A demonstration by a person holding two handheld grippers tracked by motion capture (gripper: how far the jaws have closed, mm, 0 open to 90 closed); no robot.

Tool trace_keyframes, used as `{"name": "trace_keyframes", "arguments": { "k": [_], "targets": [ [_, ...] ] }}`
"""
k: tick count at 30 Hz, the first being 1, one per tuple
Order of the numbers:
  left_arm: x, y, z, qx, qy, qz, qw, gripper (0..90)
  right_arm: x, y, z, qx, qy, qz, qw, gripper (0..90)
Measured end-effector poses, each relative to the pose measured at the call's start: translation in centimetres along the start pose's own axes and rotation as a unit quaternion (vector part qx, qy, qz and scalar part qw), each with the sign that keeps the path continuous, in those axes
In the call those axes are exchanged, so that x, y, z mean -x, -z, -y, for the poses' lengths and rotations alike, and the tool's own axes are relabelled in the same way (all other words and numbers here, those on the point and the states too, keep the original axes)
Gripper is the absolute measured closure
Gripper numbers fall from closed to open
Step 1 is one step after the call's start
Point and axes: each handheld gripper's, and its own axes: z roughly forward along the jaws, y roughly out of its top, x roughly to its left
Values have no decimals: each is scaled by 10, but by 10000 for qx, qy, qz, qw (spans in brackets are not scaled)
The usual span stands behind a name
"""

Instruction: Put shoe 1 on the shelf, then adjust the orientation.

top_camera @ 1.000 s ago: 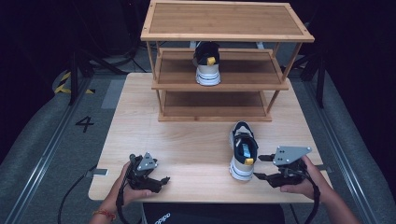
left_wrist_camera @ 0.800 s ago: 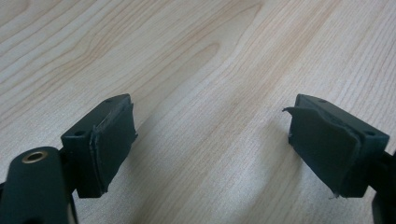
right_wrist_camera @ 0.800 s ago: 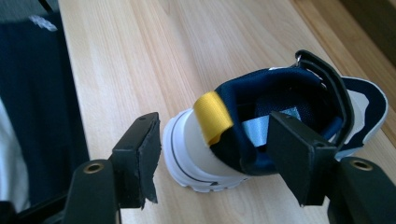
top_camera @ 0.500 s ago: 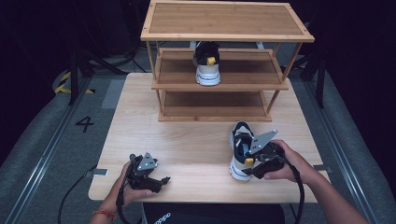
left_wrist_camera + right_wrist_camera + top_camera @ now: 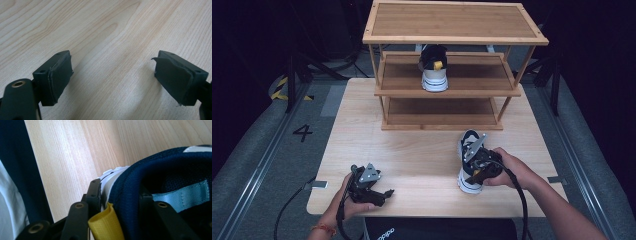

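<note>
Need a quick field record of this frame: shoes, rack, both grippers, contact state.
shoe in hand: navy and white sneaker with yellow heel tab, on light wooden table, front right
right gripper: jaws straddle the sneaker's heel collar, one outside, one inside
left gripper: jaws wide apart, nothing between them, low over bare table
second shoe: matching sneaker on middle shelf
rack: three-tier bamboo shoe rack at the table's far side

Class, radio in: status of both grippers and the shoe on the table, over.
Left gripper open, idle on table. Right gripper straddling heel collar of shoe, one jaw inside. Second shoe on rack. Path clear.
</note>
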Motion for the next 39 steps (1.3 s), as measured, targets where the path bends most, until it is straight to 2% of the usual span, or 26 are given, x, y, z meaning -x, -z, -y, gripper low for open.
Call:
{"name": "trace_keyframes", "arguments": {
  "k": [3, 7, 14, 16, 21, 29, 35, 39],
  "targets": [
    [0, 0, 0, -1, -9, -6, 10000, 150, 0, 1, -1, -84, 78, -55, 9999, 668],
    [0, 0, 0, 5, -40, -16, 10000, 150, -3, 3, -1, -195, 193, 36, 9996, 669],
    [-1, 0, -1, -1, -49, 14, 10000, 150, -8, 12, 6, -142, 356, -8, 9993, 667],
    [-1, -1, -1, -2, -19, 29, 10000, 150, -12, 16, 8, -161, 446, 70, 9989, 667],
    [-2, -1, -1, -6, -50, 42, 10000, 151, -19, 29, 11, -130, 637, 154, 9978, 667],
    [-1, -1, -1, 3, -22, 34, 10000, 153, -31, 59, 9, -111, 832, 429, 9956, 667],
    [-1, -1, -1, -4, -46, 34, 10000, 152, -34, 80, 3, -80, 1017, 614, 9929, 666],
    [-1, -1, -1, -4, -47, 36, 10000, 152, -34, 88, 0, -79, 1103, 694, 9914, 666]
  ]
}}
